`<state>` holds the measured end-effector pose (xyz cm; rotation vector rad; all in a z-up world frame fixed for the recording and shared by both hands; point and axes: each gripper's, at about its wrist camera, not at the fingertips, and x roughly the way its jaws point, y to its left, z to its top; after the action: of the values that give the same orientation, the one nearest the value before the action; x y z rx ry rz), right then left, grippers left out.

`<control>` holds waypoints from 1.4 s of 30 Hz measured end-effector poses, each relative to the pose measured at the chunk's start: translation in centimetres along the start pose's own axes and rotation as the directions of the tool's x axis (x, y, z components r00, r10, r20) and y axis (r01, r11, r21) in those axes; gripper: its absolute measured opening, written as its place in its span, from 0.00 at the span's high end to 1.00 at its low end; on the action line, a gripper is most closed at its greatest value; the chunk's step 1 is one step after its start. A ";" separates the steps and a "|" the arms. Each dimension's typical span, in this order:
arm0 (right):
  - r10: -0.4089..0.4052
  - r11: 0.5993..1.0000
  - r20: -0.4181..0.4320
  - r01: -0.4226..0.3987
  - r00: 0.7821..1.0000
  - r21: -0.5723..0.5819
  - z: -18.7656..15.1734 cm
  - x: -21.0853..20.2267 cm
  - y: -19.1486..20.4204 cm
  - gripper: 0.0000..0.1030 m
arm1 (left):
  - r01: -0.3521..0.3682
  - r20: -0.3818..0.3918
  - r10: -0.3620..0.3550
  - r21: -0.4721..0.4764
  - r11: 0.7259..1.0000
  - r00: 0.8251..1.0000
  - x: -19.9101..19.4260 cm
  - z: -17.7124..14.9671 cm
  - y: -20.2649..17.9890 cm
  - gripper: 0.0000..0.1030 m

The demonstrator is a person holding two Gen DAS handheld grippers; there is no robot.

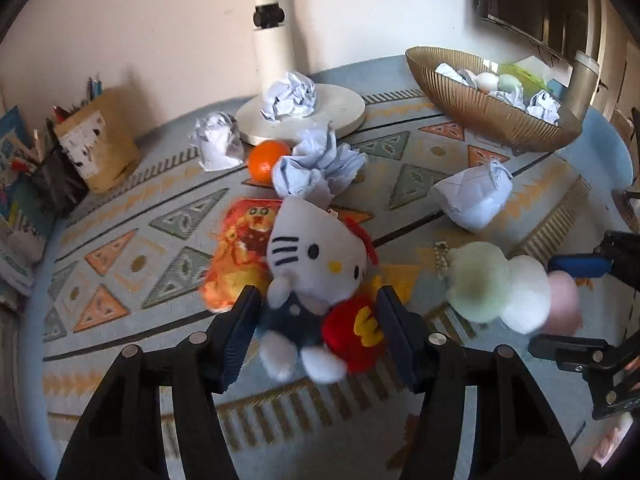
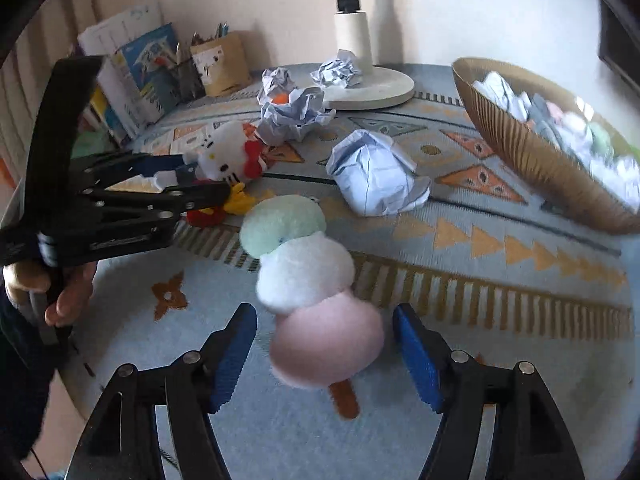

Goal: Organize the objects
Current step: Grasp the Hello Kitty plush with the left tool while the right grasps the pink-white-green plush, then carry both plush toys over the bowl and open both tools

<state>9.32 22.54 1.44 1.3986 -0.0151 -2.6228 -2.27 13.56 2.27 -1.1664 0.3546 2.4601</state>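
The left tool [image 1: 316,332] has its dark pads pressed against either side of a white cat plush [image 1: 308,280], gripping the blue-dressed body and the red heart it carries; the plush lies on the patterned cloth of the desk [image 1: 120,280], partly over an orange snack packet [image 1: 240,256]. The right tool [image 2: 325,354] stands released: its blue pads sit clear of the three-ball dango plush [image 2: 308,288], whose pink end and brown stick lie between them without contact. A person's hand [image 2: 60,292] holds the left tool's handle. Beyond the toys lie crumpled paper balls [image 1: 474,194], one just beside a tangerine [image 1: 266,160], another on the round lamp base [image 1: 304,112]. Farther right, a ribbed golden bowl [image 1: 480,108] holds more paper. A pencil holder [image 1: 96,136] and books [image 2: 136,72] stand at the wall.
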 end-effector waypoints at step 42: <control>-0.307 0.854 0.259 0.146 0.916 0.499 10.7 -9.7 -21.0 0.54 | 0.262 0.215 -0.240 -0.082 0.962 0.947 1.6 18.2 -11.5 0.61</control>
<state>2.80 44.00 13.56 1.1014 -0.6073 -3.1815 -10.39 31.15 11.65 -0.9246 0.0092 2.3668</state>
